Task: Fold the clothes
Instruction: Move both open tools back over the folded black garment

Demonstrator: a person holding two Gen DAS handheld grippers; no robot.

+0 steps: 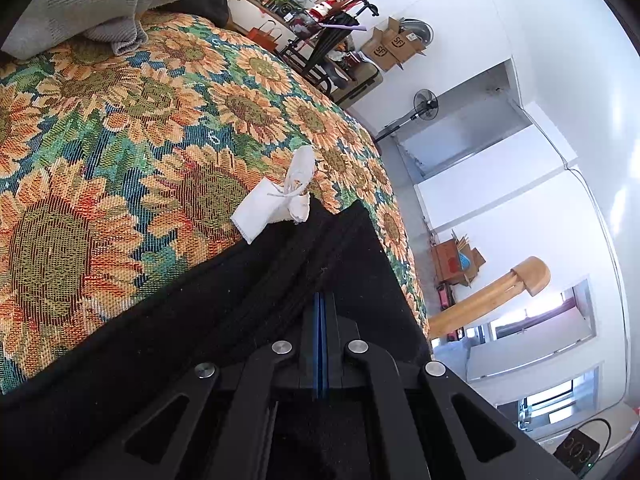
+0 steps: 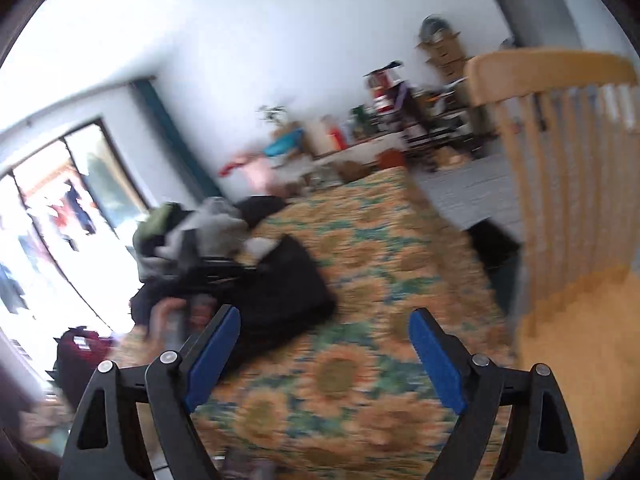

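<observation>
The jaws of the left gripper [image 1: 321, 304] are pressed together, blue pads meeting in a thin line, and they are clamped on the edge of a black garment [image 1: 224, 304] that fills the lower part of the left wrist view. A white care label [image 1: 276, 204] is attached at the garment's far edge and rests on the sunflower-patterned cloth [image 1: 120, 140] that covers the tabletop. A grey knitted piece of clothing [image 1: 100, 0] lies bunched at the far end of that cloth.

The jaws of the right gripper [image 2: 324, 344] stand wide apart with nothing between them, hanging over the sunflower cloth [image 2: 380, 280]. This view is blurred. In it the black garment [image 2: 288, 292] lies on the cloth ahead and to the left of the open jaws, apart from them, with a heap of grey and dark clothes [image 2: 192, 224] behind it near the tabletop's edge. A hand [image 2: 164, 316] shows at the near side of the garment. A wooden chair [image 2: 560, 152] with a slatted back stands to the right of the tabletop.
</observation>
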